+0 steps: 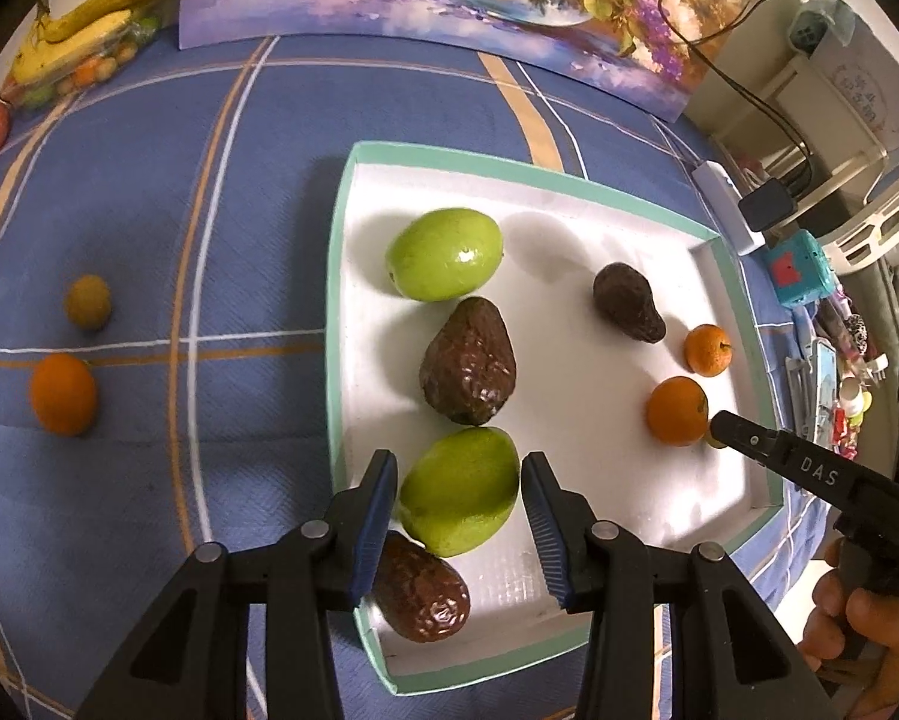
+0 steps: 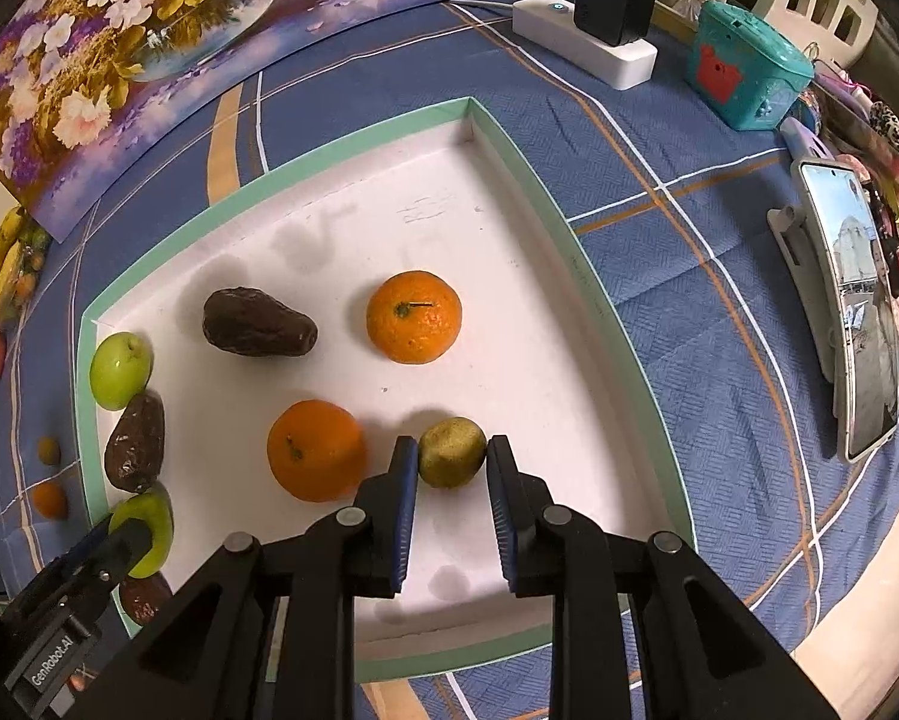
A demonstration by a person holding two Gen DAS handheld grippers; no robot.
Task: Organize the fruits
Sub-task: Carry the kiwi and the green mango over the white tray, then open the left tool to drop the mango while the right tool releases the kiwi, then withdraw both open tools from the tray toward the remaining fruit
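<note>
The right gripper [image 2: 452, 462] is squeezed onto a small, round, bumpy yellow-green fruit [image 2: 452, 452] low in the middle of its picture, resting on the smooth white floor of the tray [image 2: 329, 156] with the mint-green rim. The left gripper [image 1: 458, 501] stands a little open around a shiny, egg-shaped green fruit [image 1: 458, 492] at the bottom middle of its picture, and I cannot tell if the blue ridged pads [image 1: 377, 522] touch it. A dark, wrinkly avocado [image 1: 468, 361] lies just above it.
</note>
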